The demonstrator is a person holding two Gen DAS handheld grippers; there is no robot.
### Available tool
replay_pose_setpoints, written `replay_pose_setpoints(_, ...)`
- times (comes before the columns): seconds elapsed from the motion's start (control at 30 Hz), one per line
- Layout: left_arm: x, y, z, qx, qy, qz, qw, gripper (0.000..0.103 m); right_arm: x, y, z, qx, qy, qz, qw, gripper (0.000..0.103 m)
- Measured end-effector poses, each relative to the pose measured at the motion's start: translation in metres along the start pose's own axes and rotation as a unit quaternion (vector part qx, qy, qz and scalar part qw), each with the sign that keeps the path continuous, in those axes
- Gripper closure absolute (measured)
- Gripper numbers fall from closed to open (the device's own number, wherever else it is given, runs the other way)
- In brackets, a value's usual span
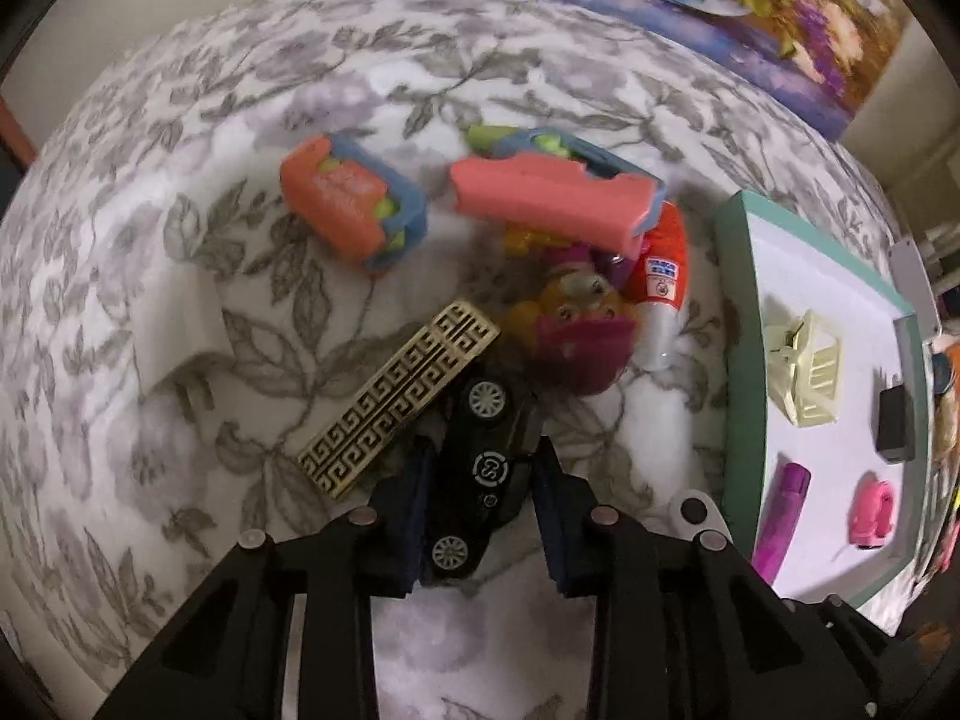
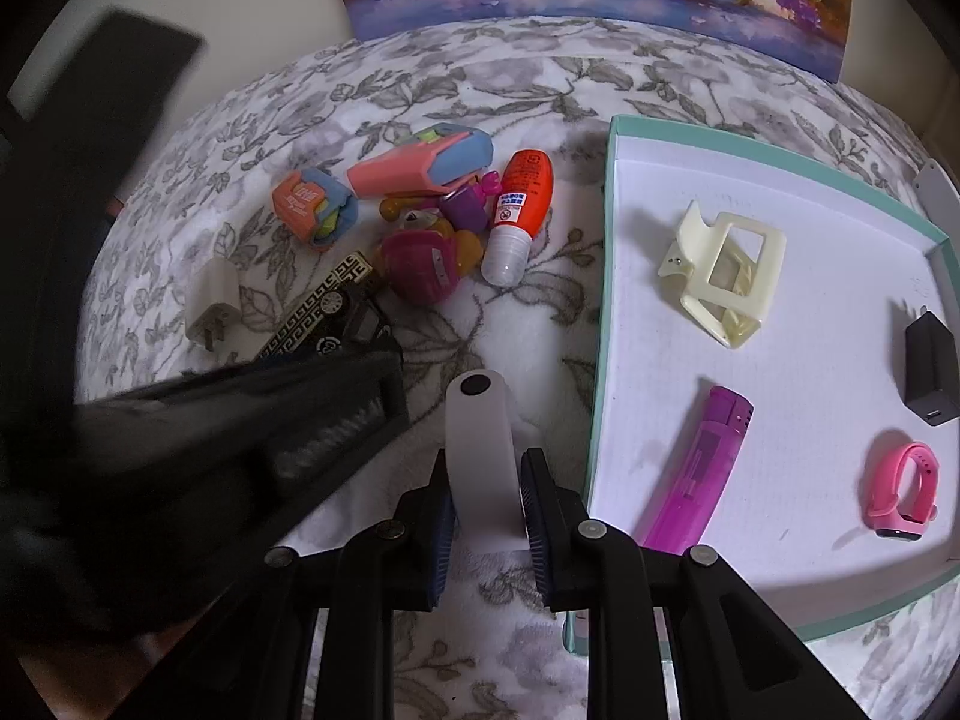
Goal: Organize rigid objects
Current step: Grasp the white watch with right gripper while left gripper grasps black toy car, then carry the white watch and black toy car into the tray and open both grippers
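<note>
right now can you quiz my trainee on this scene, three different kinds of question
1. True or false: the tray holds a purple lighter.
2. Which thing sits between the left gripper's fingers? A) orange bottle B) black toy car C) white plug
3. Fill in: the right gripper is shut on a white ____.

Key:
1. True; it lies near the hair clip.
2. B, the black toy car.
3. Strap.

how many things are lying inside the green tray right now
4 in the tray: a cream hair claw near the back, a black charger at the right edge, a purple lighter in front, a pink wristband front right.
</note>
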State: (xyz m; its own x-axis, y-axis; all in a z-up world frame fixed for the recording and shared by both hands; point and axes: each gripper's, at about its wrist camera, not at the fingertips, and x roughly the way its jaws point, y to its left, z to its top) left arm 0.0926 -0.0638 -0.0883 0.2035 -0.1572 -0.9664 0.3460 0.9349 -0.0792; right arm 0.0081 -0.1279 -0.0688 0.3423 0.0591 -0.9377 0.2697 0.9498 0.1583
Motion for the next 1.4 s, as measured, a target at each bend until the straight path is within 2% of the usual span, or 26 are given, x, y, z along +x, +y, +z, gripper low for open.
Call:
replay_pose_setpoints(0.17, -0.001, 0.002, 0.002, -0.007, -0.001, -0.003, 1.0000, 0.072, -0.001, 0.001, 0.000, 0.001, 0.000, 0.001, 1.000, 0.079)
replay_pose_setpoints(0.4, -0.017, 0.018, 0.001, -0.032, -0.006, -0.033, 0.9989, 0.073, -0.005, -0.001, 0.001, 0.011, -0.003, 0.012, 1.000, 0.082)
replay_pose_setpoints(0.67, -0.073, 0.016, 0.006, -0.025, -0.086, -0.036, 0.9953, 0.073, -0.034, -0.013, 0.008, 0.044, -0.043, 0.051, 0.997, 0.084)
replay_pose_setpoints(0.83, -0.095, 0.005, 0.006, -0.020, -0.118, -0.034, 0.9922, 0.073, -0.055, -0.031, 0.016, 0.078, -0.079, 0.066, 0.992, 0.084)
replay_pose_setpoints(1.0, -0.101, -0.026, -0.006, 0.023, -0.119, -0.039, 0.9918, 0.073, -0.073, -0.064, 0.019, 0.104, -0.109, 0.014, 0.988, 0.084)
replay_pose_setpoints(1.1, -0.099, -0.054, -0.014, 0.063, -0.119, -0.031, 0.9904, 0.073, -0.073, -0.096, 0.016, 0.144, -0.106, -0.025, 0.984, 0.084)
replay_pose_setpoints(1.23, -0.097, -0.085, -0.025, 0.105, -0.112, -0.034, 0.9876, 0.073, -0.079, -0.129, 0.010, 0.185, -0.106, -0.051, 0.976, 0.083)
replay_pose_setpoints(1.4, -0.087, -0.115, -0.034, 0.136, -0.095, -0.040, 0.9853, 0.073, -0.087, -0.154, 0.004, 0.201, -0.112, -0.084, 0.970, 0.083)
